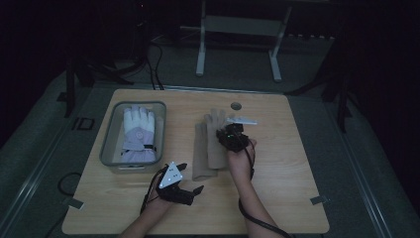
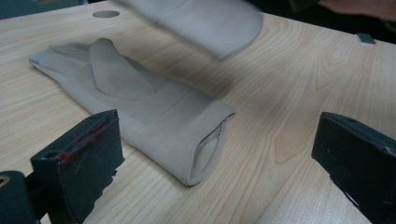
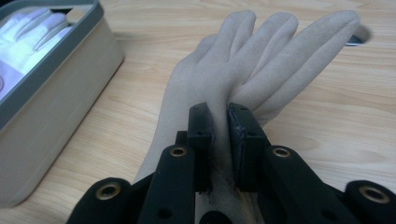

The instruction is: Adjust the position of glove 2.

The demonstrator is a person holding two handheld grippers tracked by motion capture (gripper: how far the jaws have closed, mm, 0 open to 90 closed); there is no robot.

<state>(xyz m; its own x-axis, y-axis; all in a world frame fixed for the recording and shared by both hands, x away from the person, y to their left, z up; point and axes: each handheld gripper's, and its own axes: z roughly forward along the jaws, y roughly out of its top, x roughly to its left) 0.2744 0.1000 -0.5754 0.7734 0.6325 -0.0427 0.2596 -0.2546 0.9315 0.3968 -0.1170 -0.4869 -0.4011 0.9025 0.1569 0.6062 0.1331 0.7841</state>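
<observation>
The right gripper (image 3: 219,126) had its jaws pinched on one beige glove (image 3: 261,60), carried just above the table (image 1: 287,198); its mate, a second beige glove (image 2: 140,107), lay flat on the wood beside it; the left gripper (image 2: 215,163) waited wide open and empty near that glove's cuff. A white-and-lilac ski glove (image 1: 138,134) already lay in the grey bin (image 1: 110,130); judging by this, both beige gloves remained to be placed; nothing blocked the path to the bin.

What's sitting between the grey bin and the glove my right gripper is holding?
In the high view, a second beige glove lies flat on the table between the grey bin and the held beige glove.
</observation>
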